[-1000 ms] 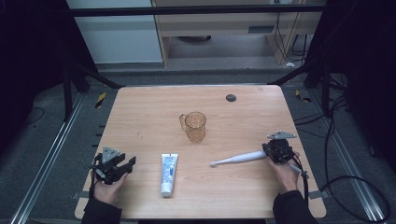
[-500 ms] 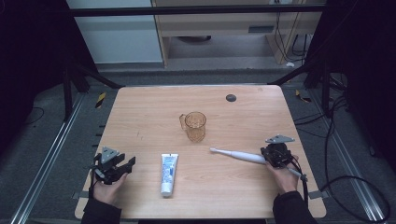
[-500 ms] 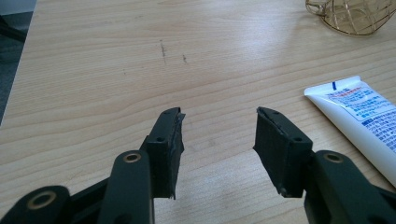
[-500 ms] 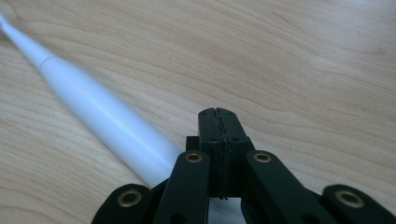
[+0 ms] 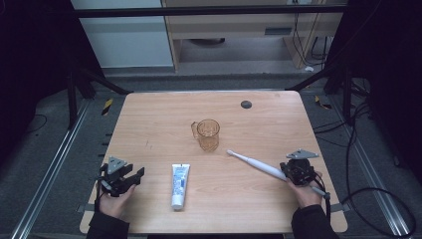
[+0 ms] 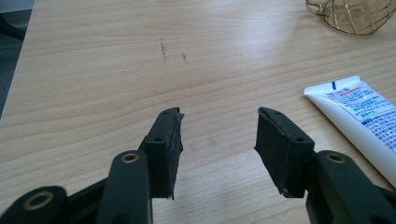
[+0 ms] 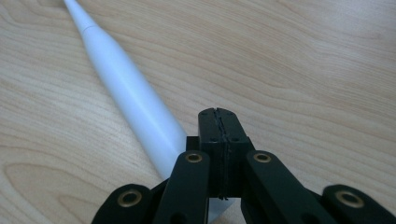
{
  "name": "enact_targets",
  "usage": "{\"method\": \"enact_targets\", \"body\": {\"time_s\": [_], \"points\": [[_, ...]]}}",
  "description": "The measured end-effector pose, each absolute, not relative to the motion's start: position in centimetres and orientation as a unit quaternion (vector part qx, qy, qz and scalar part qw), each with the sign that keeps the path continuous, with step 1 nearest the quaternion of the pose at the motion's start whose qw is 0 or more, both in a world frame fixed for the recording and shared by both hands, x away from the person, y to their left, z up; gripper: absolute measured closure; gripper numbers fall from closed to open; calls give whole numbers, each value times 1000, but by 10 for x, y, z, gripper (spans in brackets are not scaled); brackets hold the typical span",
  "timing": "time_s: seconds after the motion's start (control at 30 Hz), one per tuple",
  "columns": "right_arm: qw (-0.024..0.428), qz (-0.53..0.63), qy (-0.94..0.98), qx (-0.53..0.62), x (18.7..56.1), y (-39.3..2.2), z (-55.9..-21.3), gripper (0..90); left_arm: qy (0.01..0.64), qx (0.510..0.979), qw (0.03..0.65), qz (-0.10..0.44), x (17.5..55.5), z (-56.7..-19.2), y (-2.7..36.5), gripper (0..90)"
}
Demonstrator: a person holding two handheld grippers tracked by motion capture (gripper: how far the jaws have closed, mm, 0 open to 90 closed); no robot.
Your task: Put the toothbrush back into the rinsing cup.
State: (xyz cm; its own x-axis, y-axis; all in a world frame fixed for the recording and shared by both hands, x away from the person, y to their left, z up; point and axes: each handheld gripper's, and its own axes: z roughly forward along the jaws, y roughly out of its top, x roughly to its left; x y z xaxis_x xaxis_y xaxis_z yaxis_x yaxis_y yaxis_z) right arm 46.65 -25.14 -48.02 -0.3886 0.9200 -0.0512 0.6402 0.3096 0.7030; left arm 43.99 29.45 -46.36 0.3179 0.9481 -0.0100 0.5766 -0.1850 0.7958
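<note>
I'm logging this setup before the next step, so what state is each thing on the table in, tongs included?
Toothbrush: lying flat, its thick end against the right tongs.
Toothpaste tube: lying flat, untouched.
Cup: upright, looks empty.
Left tongs: open, nothing between the jaws.
Right tongs: shut, jaws pressed together beside the toothbrush, not around it.

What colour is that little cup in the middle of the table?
The cup is see-through amber; the high view shows it best.
</note>
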Motion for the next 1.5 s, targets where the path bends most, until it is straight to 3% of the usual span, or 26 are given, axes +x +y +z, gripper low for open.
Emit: {"method": "enact_targets", "body": {"time_s": [1.5], "points": [[222,312,784,488,433,-247,-477,891,525,726,364,254,440,-464,294,493]]}}
